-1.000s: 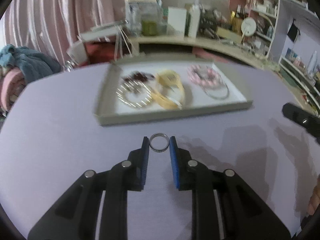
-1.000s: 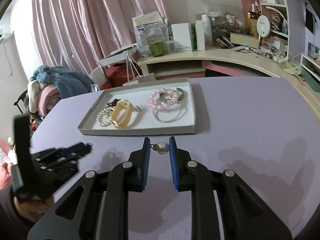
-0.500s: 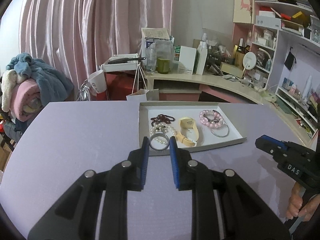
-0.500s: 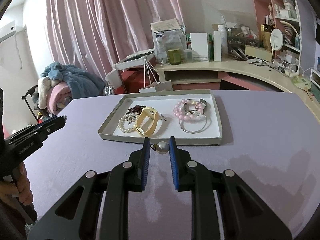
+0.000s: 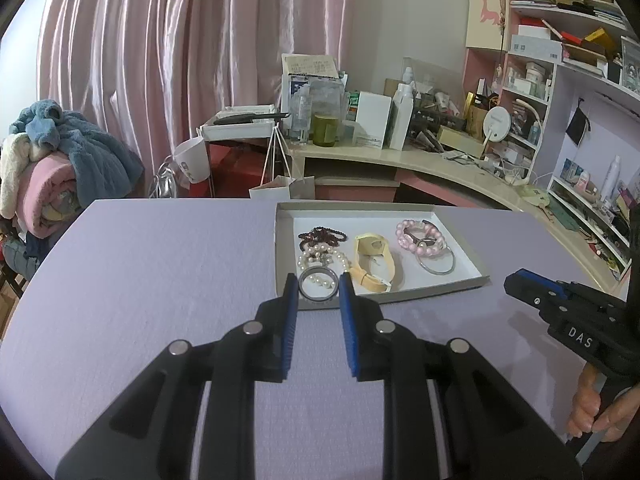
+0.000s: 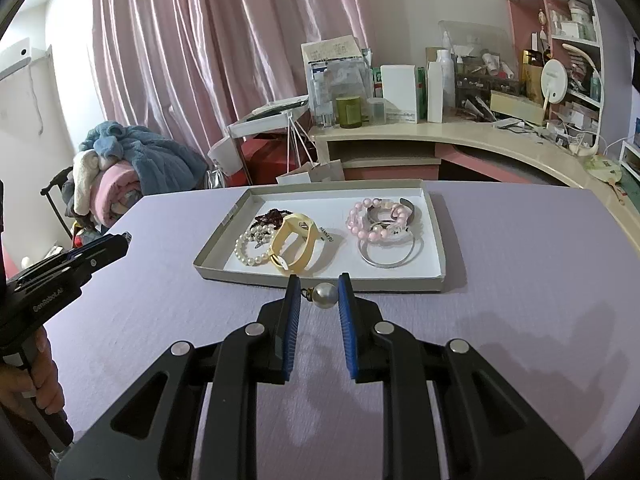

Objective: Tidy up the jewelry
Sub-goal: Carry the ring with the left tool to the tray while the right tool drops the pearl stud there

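My left gripper (image 5: 319, 285) is shut on a silver ring (image 5: 318, 298), held above the purple table just in front of the grey tray (image 5: 462, 239). My right gripper (image 6: 319, 287) is shut on a pearl earring (image 6: 324, 295) with a small dark clasp, hanging before the tray's near wall (image 6: 394, 285). The tray holds a pearl bracelet (image 6: 251, 249), a dark red bead bracelet (image 6: 269, 216), a yellow watch band (image 6: 294, 242), a pink bead bracelet (image 6: 376, 218) and a silver bangle (image 6: 390, 255).
The purple table (image 5: 160, 264) stretches left and right of the tray. Behind it stand a cluttered beige desk (image 5: 400, 156), pink shelves (image 5: 532, 60) and a pile of blankets (image 5: 56, 168). The other gripper shows at each view's edge, with a hand on its handle.
Both grippers rose and pulled back from the tray; the left moved more, so the tray now looks smaller and further right in its view. Ring and earring stay gripped.
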`<state>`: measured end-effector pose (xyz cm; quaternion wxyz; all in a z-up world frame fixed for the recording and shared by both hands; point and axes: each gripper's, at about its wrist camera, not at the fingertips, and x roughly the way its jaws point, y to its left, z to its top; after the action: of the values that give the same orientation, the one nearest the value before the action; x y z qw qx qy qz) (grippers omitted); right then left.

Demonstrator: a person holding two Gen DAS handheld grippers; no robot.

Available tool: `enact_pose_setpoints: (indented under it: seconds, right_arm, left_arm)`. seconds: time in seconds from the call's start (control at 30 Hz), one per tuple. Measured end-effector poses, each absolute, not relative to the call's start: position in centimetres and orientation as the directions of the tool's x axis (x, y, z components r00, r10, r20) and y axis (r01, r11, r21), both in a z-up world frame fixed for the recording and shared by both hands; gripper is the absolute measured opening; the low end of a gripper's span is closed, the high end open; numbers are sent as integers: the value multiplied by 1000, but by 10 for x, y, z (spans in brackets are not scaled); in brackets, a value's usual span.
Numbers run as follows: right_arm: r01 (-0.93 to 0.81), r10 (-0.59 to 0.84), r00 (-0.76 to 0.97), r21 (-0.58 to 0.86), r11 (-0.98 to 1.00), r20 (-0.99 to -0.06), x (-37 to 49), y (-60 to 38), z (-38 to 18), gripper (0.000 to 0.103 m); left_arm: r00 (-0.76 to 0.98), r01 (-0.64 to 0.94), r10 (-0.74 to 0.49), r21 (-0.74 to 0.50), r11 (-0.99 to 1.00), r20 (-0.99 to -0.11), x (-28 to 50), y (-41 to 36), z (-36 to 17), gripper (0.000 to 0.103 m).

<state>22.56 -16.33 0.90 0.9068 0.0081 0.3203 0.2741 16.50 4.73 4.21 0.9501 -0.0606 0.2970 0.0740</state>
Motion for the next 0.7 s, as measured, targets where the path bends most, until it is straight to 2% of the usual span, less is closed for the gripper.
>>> enact_pose_setpoints:
  seconds: [0.33, 0.47, 0.7]
  right_arm:
    - [-429, 469, 699, 208, 879, -539, 280, -159, 21, 20]
    - [-415, 479, 676, 248, 875, -559, 315, -147, 6, 20]
    - [-400, 441, 663, 212, 892, -605, 342, -128, -26, 20]
  left_arm:
    - [827, -158, 75, -102, 982, -557, 176, 48, 45, 21]
    - [833, -153, 65, -115, 982, -549, 191, 51, 47, 21]
    - [830, -149, 57, -121, 981, -555, 219, 54, 37, 21]
